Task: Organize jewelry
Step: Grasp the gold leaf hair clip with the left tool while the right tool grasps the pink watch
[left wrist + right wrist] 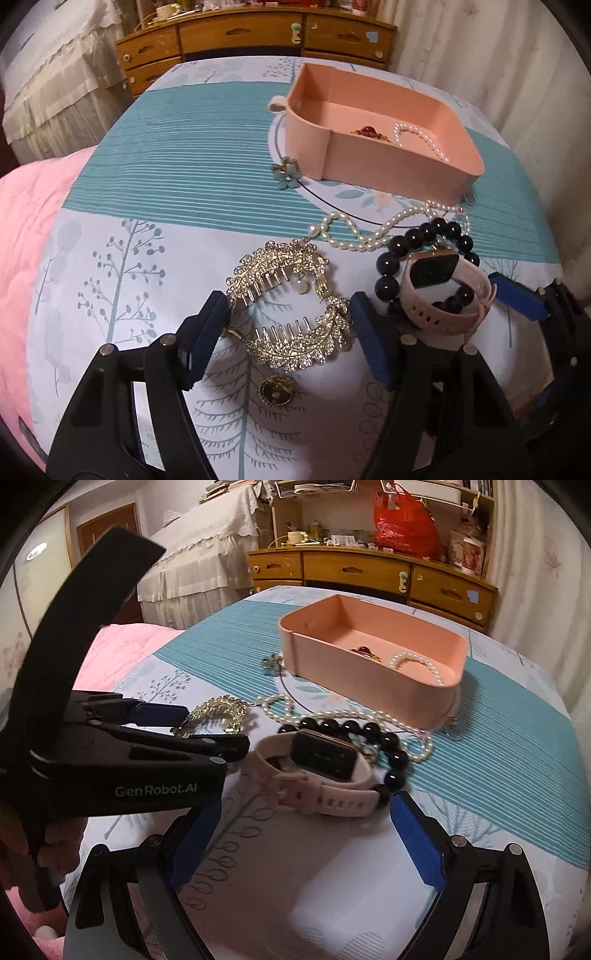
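My left gripper (290, 332) is open, its blue fingers on either side of a gold rhinestone hair comb (288, 302) lying on the bed; it also shows in the right wrist view (218, 710). My right gripper (306, 834) is open, just short of a pink smartwatch (317, 771), which lies on a black bead bracelet (384, 746). A white pearl necklace (369, 229) lies beyond them. The pink tray (391, 173) holds a red brooch (367, 131) and a pearl bracelet (421, 138). A teal flower clip (286, 171) lies left of the tray.
A round gold pendant (275, 391) lies under my left gripper. A pink quilt (33, 258) covers the bed's left side. A wooden dresser (369, 572) stands behind the bed, with curtains (498, 55) to the right.
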`<state>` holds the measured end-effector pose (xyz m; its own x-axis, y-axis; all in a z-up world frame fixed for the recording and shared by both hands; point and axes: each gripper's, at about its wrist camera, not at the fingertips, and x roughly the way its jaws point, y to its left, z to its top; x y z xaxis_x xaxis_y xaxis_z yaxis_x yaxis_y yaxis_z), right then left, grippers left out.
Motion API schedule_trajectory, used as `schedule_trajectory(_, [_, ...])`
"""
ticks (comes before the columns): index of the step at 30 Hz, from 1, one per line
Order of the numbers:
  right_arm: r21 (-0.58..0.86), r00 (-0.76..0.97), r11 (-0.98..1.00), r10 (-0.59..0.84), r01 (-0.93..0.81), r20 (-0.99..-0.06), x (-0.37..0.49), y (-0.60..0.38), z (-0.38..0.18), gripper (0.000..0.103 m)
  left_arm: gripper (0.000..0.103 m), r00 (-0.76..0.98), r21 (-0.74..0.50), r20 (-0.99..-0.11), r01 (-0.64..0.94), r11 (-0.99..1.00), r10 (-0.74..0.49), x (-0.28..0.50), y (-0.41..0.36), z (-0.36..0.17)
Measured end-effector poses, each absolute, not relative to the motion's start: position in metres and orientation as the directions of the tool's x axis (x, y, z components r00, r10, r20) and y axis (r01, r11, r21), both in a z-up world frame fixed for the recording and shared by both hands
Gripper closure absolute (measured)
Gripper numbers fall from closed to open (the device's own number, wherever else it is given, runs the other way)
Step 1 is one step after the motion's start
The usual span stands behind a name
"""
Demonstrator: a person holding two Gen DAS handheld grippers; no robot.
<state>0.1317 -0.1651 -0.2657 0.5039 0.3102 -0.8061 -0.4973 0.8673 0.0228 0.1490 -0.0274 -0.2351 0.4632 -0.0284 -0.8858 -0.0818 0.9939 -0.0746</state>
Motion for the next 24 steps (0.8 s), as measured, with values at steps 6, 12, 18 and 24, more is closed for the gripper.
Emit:
schedule_trajectory(6, [0.012,0.519,0.866,0.312,-0.5,-0.796,0.138,-0.155,-0.269,0.017,0.037,0.487,-0.091,-0.873,-0.113,0.989,-0.025,0.137,-0.016,-0.223])
schedule_trajectory(12, [0.015,0.559,0.892,0.296,-0.451,-0.774,0.148,-0.155,-0.269,0.019,0.037,0.512,-0.097,-0.859,-0.13,0.987,-0.017,0.123,-0.006,-0.209])
schedule_trajectory(18, [0.0,0.556,0.904,0.262,-0.427,-0.789,0.165,-0.151,-0.275,0.029,0.037,0.519,-0.118,-0.855,-0.15,0.982,-0.024,0.114,0.002,-0.202])
schedule_trajectory(24, [-0.007,0.549,0.904,0.254,-0.428,-0.796,0.169,-0.148,-0.276,0.039,0.037,0.544,-0.151,-0.839,-0.176,0.973,-0.032,0.108,0.011,-0.195])
